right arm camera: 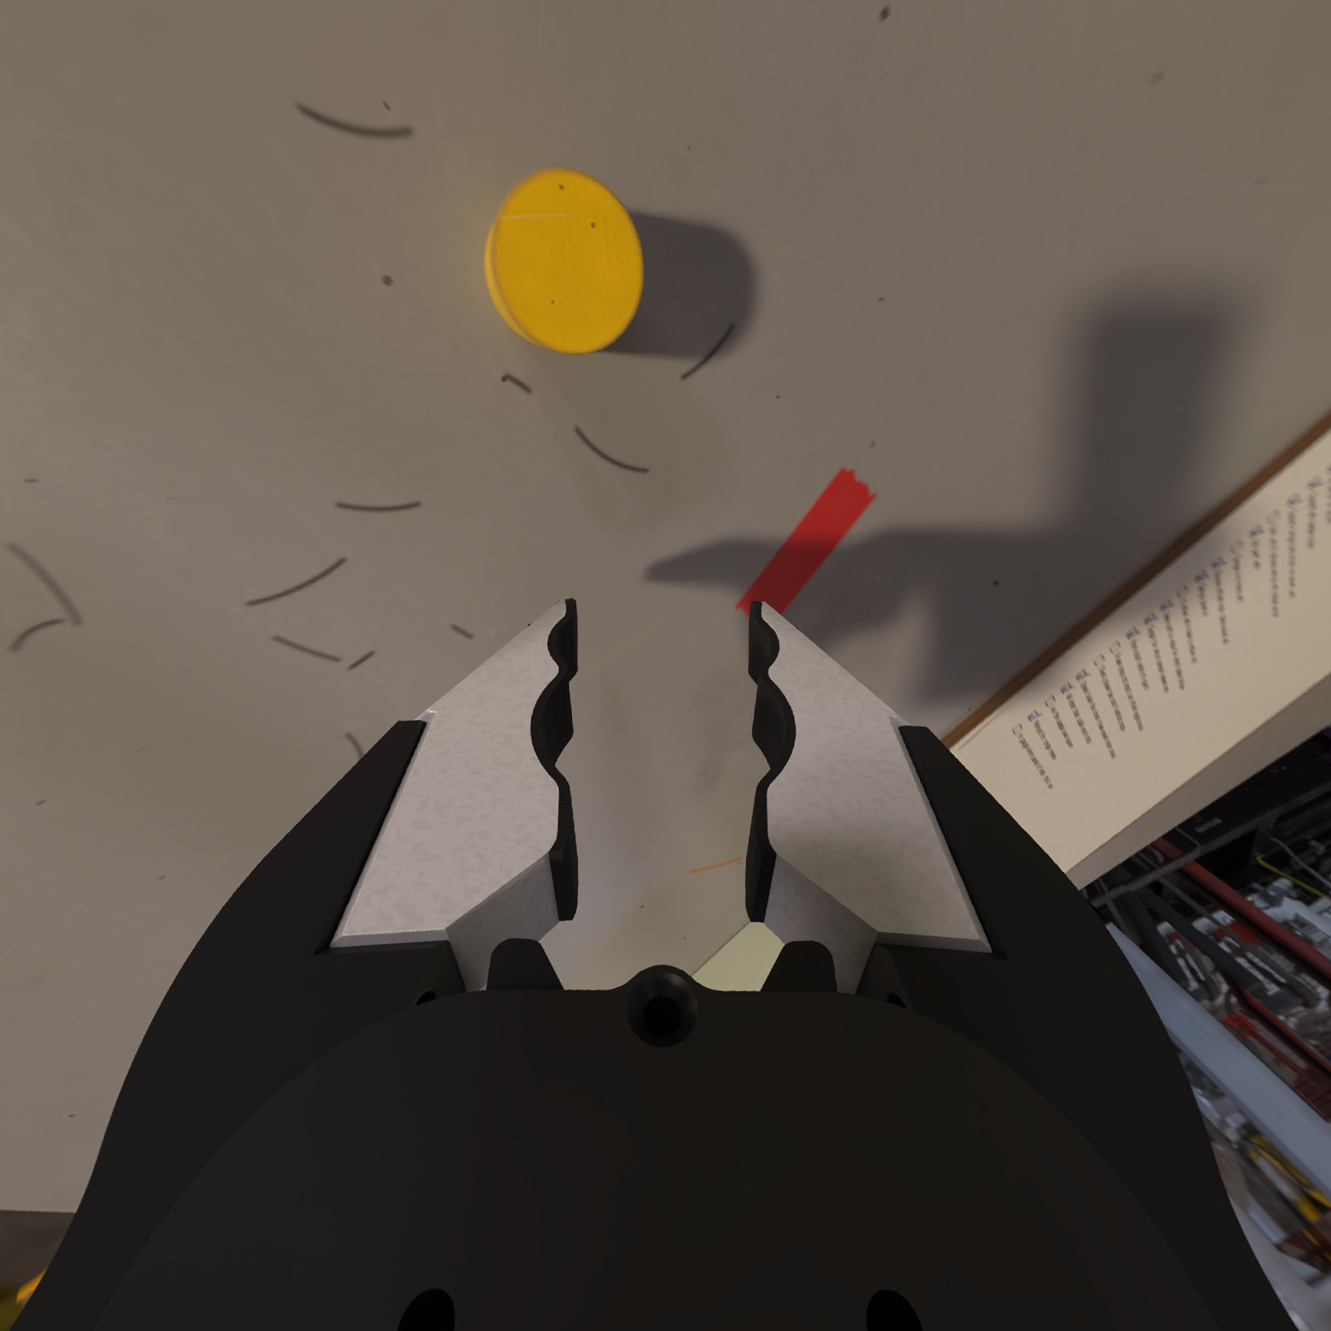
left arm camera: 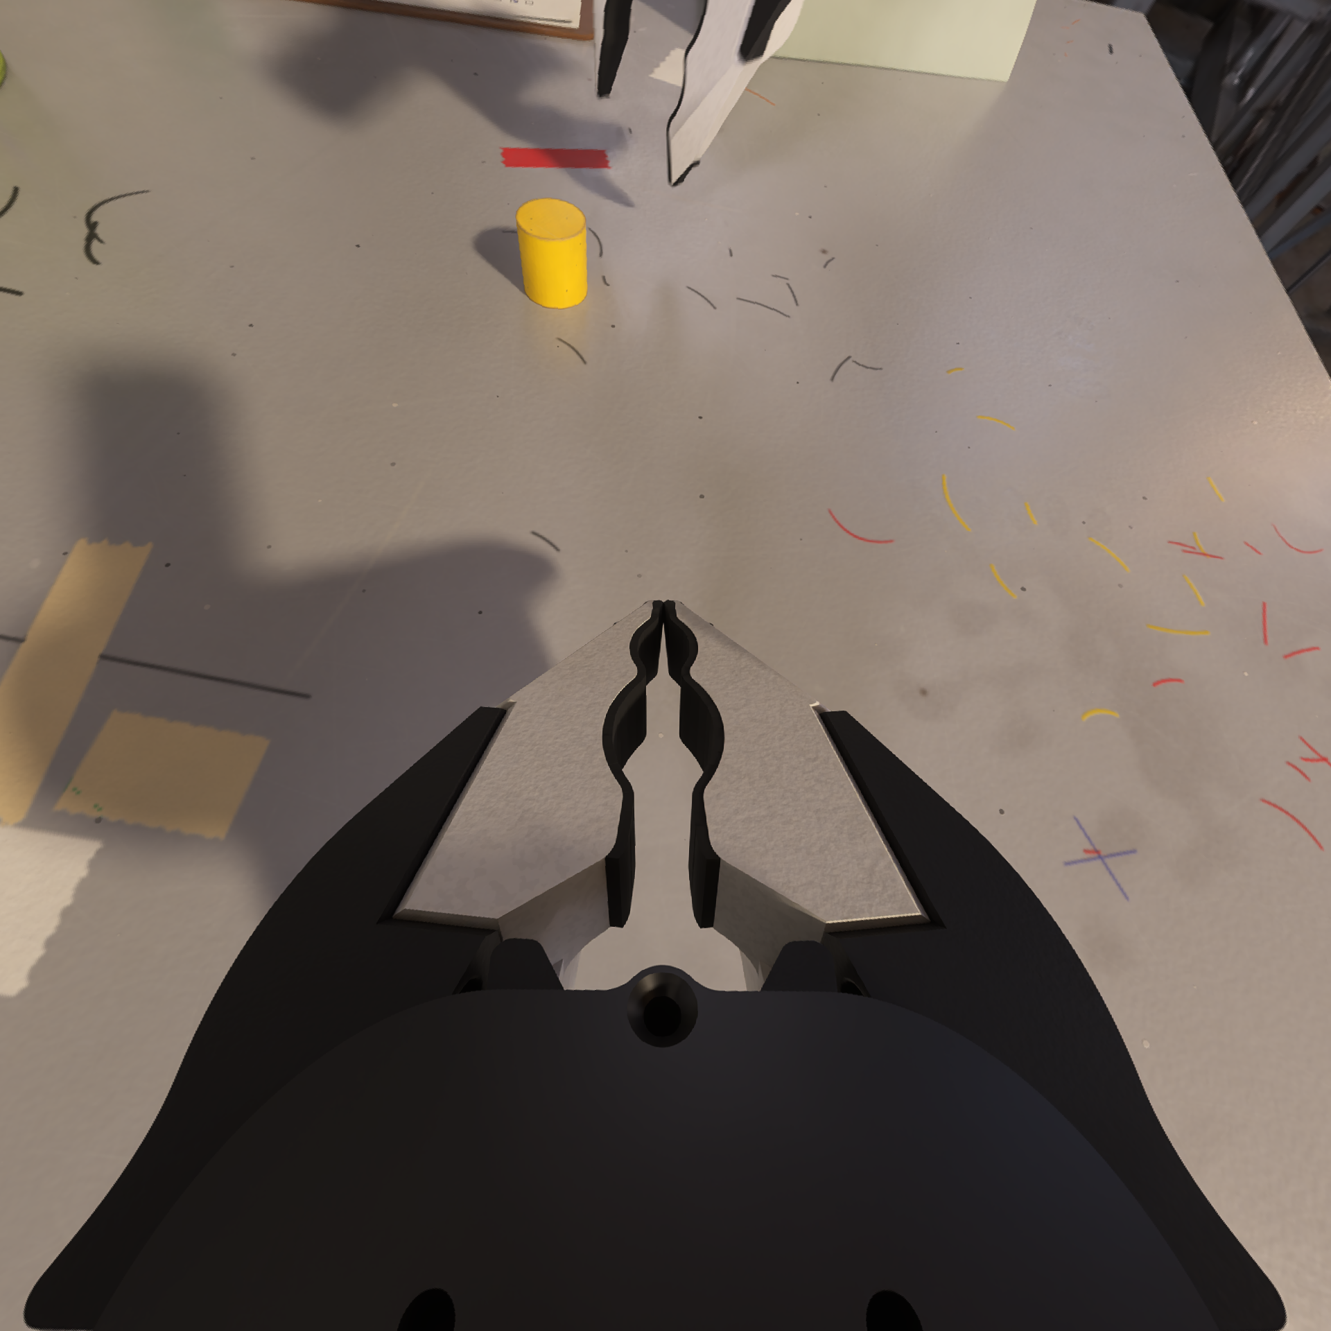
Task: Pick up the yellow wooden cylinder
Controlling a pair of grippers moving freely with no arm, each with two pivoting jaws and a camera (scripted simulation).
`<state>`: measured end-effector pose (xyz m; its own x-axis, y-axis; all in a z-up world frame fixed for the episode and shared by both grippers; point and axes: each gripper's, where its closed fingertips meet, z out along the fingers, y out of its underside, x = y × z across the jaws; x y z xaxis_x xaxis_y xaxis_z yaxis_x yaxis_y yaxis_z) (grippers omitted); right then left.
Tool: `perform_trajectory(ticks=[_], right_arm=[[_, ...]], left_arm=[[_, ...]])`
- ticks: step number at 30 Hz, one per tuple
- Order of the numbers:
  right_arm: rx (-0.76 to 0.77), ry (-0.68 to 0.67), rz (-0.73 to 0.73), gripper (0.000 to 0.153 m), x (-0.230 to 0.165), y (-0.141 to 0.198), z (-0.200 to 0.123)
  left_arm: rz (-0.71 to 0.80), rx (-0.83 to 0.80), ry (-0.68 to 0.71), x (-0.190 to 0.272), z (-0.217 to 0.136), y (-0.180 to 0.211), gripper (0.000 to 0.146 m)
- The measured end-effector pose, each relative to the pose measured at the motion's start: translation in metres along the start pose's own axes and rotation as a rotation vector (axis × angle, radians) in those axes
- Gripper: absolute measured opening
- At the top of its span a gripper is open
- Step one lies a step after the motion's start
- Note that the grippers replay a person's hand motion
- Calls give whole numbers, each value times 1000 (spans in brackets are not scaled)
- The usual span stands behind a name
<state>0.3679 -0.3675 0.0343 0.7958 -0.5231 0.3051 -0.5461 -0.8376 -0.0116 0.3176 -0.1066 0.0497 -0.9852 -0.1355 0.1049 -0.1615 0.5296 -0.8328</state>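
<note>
The yellow wooden cylinder [left arm camera: 552,252] stands upright on the grey table, far ahead of my left gripper [left arm camera: 664,603], which is shut and empty. In the right wrist view I look down on the cylinder's round top [right arm camera: 564,261], ahead and a little left of my right gripper [right arm camera: 662,605], which is open and empty above the table. The right gripper also shows in the left wrist view [left arm camera: 641,137], hanging above the table just behind and right of the cylinder.
A strip of red tape [left arm camera: 554,158] lies behind the cylinder, also in the right wrist view [right arm camera: 807,540]. A framed sheet [right arm camera: 1152,648] and a pale green sheet [left arm camera: 900,36] lie at the far edge. Tan tape pieces [left arm camera: 162,774] lie left. The table edge [left arm camera: 1224,180] runs right.
</note>
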Motion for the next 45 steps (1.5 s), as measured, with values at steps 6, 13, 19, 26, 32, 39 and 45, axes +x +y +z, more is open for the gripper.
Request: perform_trajectory(ticks=[6, 13, 19, 26, 32, 39, 45], right_arm=[[-5, -71, -29, 24, 1, -10, 22], [118, -95, -33, 4, -6, -24, 7], [246, -50, -81, 45, -14, -62, -3], [235, -142, -73, 34, -23, -73, 14], [395, -302, -68, 34, -52, -94, -12], [792, -730, -107, 34, -120, -146, -92], [892, -1134, -81, 34, -155, -169, -123]], left_arm=[[0, 0, 1, 0, 0, 1, 0], [5, -1, 0, 0, 1, 0, 0], [7, -5, 3, 1, 1, 0, 0], [13, 3, -2, 1, -1, -1, 0], [20, 33, -22, -1, -3, -7, 2], [197, 149, -195, -5, -15, -36, 22], [499, 141, -404, 1, -18, -50, 52]])
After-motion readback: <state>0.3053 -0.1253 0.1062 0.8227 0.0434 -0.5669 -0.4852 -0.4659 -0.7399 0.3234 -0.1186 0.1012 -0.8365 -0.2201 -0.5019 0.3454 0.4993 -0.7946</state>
